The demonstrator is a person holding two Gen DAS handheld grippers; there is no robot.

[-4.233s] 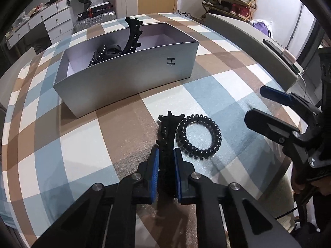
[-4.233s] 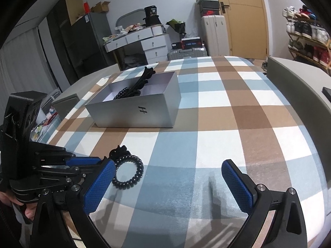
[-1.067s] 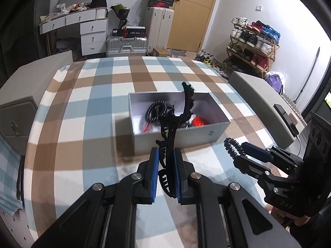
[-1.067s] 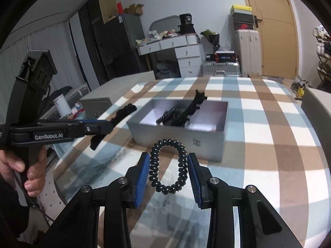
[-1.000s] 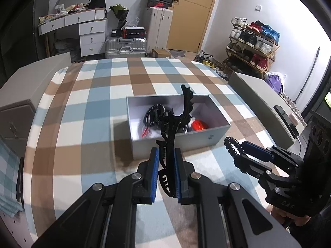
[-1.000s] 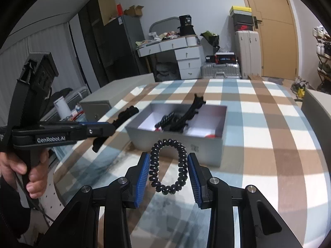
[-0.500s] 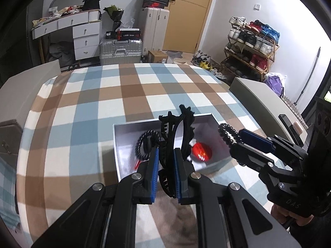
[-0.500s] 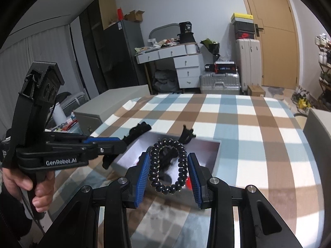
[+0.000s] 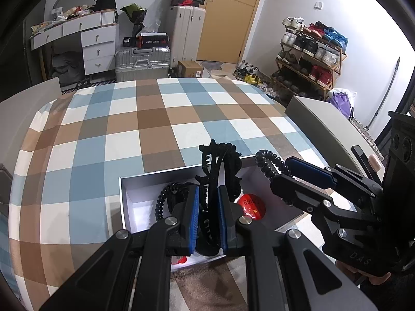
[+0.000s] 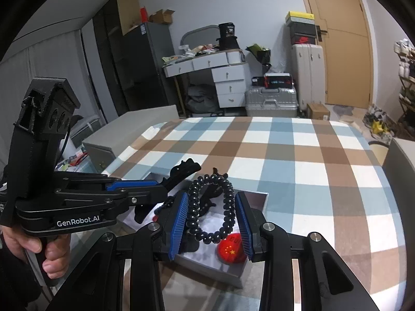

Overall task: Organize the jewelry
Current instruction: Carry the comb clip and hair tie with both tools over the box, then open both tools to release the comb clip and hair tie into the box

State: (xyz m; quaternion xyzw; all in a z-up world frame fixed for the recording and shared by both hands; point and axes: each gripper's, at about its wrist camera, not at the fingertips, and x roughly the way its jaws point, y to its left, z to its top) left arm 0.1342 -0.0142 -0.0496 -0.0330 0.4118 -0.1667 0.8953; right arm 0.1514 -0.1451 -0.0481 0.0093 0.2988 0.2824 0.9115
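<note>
Two spiral hair ties (image 10: 211, 207), perhaps two claw clips (image 9: 215, 171), one box (image 9: 124, 197).

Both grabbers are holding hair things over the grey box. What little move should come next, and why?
Probably lower a little and open up. The left gripper is shut on the black toothed hair claw and the right gripper is shut on the black spiral hair tie, both above the open grey box. Other black hair pieces and a red round badge already lie inside, so these likely belong there too.

Lived-in home bedroom: checked bedspread (image 9: 129, 129); beyond its far edge stand a cluttered drawer desk (image 9: 85, 39), suitcases (image 9: 142, 59) and a wooden door (image 9: 228, 13); shoe rack (image 9: 308, 59) to its right.
</note>
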